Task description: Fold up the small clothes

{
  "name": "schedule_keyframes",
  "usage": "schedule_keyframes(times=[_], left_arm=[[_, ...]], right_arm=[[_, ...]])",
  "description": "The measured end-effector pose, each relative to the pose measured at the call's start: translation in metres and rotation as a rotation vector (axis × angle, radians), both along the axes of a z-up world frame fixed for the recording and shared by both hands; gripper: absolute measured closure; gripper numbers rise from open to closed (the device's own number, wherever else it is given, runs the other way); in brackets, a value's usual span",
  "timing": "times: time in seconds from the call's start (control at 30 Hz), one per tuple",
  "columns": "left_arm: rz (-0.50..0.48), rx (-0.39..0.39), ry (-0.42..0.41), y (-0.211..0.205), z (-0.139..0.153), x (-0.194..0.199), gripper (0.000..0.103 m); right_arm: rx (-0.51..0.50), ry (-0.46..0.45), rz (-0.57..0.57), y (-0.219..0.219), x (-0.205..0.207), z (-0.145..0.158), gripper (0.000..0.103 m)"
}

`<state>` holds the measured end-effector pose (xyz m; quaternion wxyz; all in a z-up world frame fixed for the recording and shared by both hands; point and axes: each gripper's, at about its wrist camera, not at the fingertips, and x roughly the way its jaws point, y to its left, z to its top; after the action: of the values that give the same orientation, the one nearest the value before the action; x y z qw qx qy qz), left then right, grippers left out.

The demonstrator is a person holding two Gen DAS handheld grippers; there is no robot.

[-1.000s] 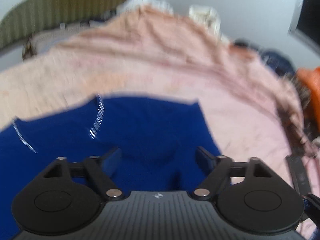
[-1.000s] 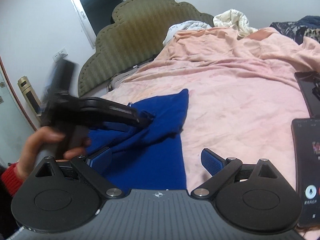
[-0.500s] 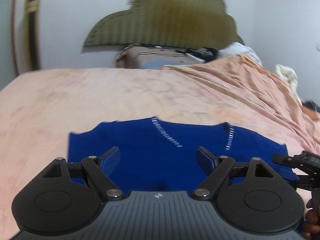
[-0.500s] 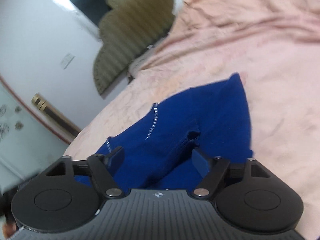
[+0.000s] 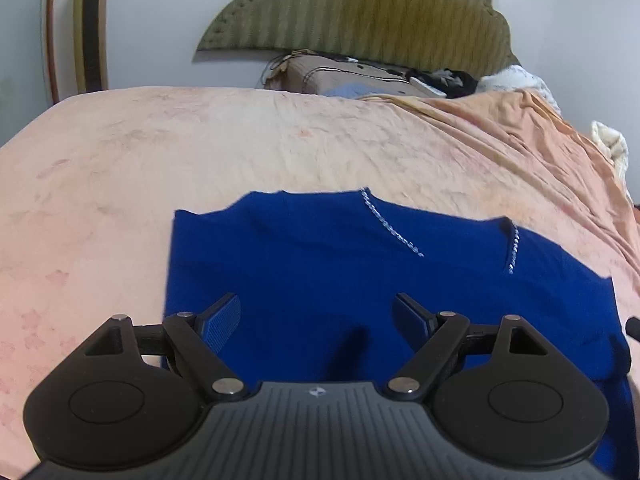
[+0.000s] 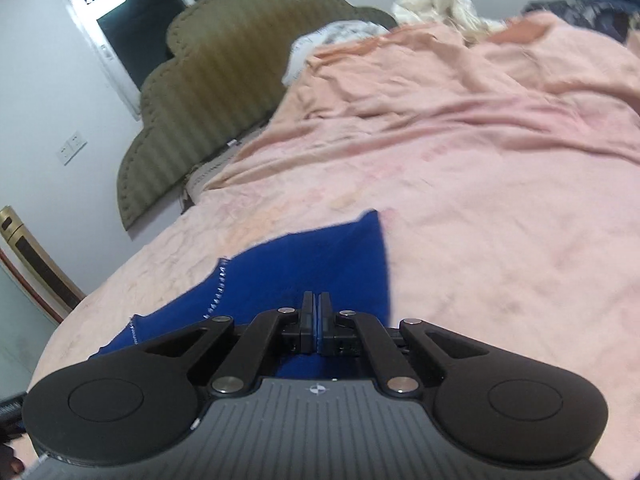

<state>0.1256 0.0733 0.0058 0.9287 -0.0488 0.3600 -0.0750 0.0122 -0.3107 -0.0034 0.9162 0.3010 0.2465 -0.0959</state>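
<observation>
A small royal-blue garment [image 5: 340, 264] with rows of silver beads lies spread on the pink bedspread [image 5: 200, 152]. My left gripper [image 5: 318, 318] is open just above the garment's near edge, holding nothing. In the right wrist view my right gripper [image 6: 316, 316] is shut, its pads pinched together on the near edge of the blue garment [image 6: 320, 268]. The garment's far corner points up the bed.
An olive padded headboard [image 5: 360, 12] stands at the far end, with a pillow and dark clutter [image 5: 360, 76] below it. Rumpled peach blankets [image 6: 460, 92] and white bedding [image 6: 436, 4] lie to the right. A gold-coloured stand [image 5: 90, 28] is at the wall left.
My right gripper has closed on the garment's edge; it was open before. My left gripper has swung from facing the right side of the bed to facing the headboard, staying open.
</observation>
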Motion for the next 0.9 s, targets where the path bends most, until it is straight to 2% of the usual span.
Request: schedule_keyframes(times=[0.07, 0.1, 0.13, 0.2, 0.23, 0.33, 0.37, 0.47, 0.53, 0.57, 0.67, 0.73, 0.83, 0.9], left_arm=[[0.002, 0.024, -0.011, -0.005, -0.001, -0.002, 0.020], [0.001, 0.029, -0.014, -0.007, 0.000, -0.003, 0.020], [-0.002, 0.027, -0.013, -0.008, 0.001, -0.003, 0.020], [-0.011, 0.019, -0.014, -0.011, 0.002, -0.005, 0.020], [-0.016, 0.022, -0.016, -0.014, 0.003, -0.006, 0.020], [-0.022, 0.055, -0.016, -0.023, 0.002, -0.006, 0.020], [-0.023, 0.065, -0.018, -0.027, 0.001, -0.005, 0.020], [-0.025, 0.101, -0.036, -0.034, 0.004, -0.006, 0.020], [-0.020, 0.120, -0.053, -0.035, 0.007, -0.007, 0.020], [-0.019, 0.126, -0.059, -0.036, 0.009, -0.007, 0.020], [-0.028, 0.139, -0.059, -0.038, 0.007, -0.004, 0.020], [-0.043, 0.171, -0.025, -0.044, -0.002, 0.001, 0.020], [-0.034, 0.227, 0.023, -0.048, -0.018, 0.007, 0.020], [-0.030, 0.230, 0.016, -0.046, -0.023, 0.004, 0.020]], right_arm=[[0.003, -0.005, 0.010, -0.001, -0.002, 0.000, 0.097], [0.024, -0.005, 0.042, -0.001, 0.002, 0.000, 0.086], [0.055, 0.012, 0.065, -0.001, 0.005, -0.001, 0.080], [0.155, 0.015, 0.109, -0.001, 0.012, -0.007, 0.036], [0.196, 0.007, 0.123, 0.000, 0.015, -0.011, 0.033], [0.206, 0.044, 0.119, 0.009, 0.032, -0.019, 0.040], [0.199, 0.044, 0.106, 0.010, 0.037, -0.022, 0.048], [0.172, 0.051, 0.042, 0.010, 0.046, -0.026, 0.092], [0.197, 0.016, 0.026, 0.006, 0.040, -0.027, 0.093], [0.174, 0.001, 0.024, 0.005, 0.036, -0.023, 0.093], [0.037, -0.034, -0.003, 0.006, 0.016, -0.007, 0.093], [-0.029, -0.032, -0.018, 0.004, 0.008, -0.001, 0.093], [-0.076, 0.074, -0.002, -0.002, 0.018, -0.006, 0.081], [-0.121, 0.061, -0.054, 0.001, 0.015, -0.002, 0.069]])
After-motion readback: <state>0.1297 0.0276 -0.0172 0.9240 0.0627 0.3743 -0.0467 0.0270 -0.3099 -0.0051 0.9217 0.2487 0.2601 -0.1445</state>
